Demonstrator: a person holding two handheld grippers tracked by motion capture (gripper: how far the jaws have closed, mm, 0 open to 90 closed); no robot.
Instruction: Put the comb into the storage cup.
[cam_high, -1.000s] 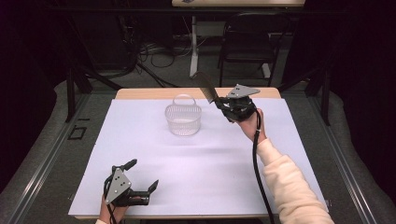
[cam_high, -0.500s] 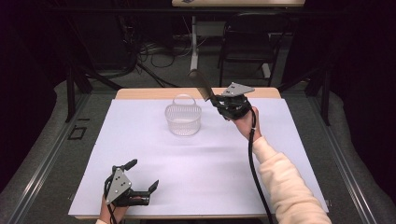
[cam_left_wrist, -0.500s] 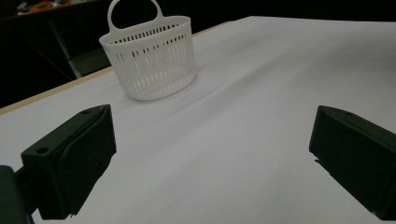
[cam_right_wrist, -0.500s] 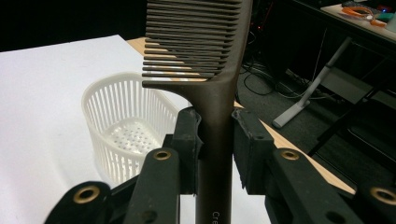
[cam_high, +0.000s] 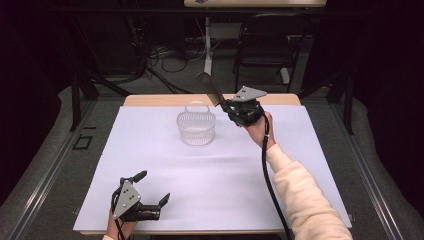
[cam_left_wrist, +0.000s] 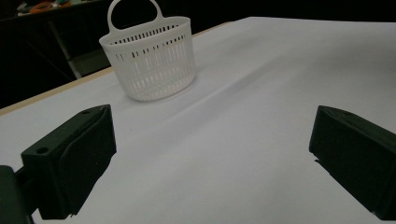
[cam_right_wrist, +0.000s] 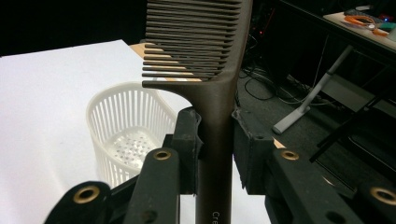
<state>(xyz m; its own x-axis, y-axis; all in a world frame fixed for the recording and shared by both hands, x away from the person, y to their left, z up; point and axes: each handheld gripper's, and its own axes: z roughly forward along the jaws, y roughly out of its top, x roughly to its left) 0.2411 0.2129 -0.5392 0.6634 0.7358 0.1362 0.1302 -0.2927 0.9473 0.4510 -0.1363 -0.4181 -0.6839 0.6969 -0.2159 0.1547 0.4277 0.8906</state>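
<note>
A dark brown comb (cam_high: 210, 90) is clamped by its handle in my right gripper (cam_high: 227, 105), teeth end raised up and to the left, just above and right of a white slotted basket (cam_high: 196, 126). In the right gripper view the comb (cam_right_wrist: 212, 70) stands upright between the pads of the right gripper (cam_right_wrist: 215, 149), with the empty basket (cam_right_wrist: 121, 126) behind it. My left gripper (cam_high: 154, 186) rests open near the table's front left edge. In the left gripper view the left gripper (cam_left_wrist: 215, 158) holds nothing and the basket (cam_left_wrist: 149, 60) stands farther off.
A white sheet (cam_high: 210, 170) covers the table, whose wooden far edge (cam_high: 150, 100) shows behind the basket. A black chair (cam_high: 265, 45) and floor cables (cam_high: 165, 55) lie beyond the table. The right gripper's cable (cam_high: 270, 185) trails along the sleeve.
The right gripper has shifted slightly left with the comb, and the comb's teeth end now stands higher, closer to above the basket. The left gripper has not moved.
</note>
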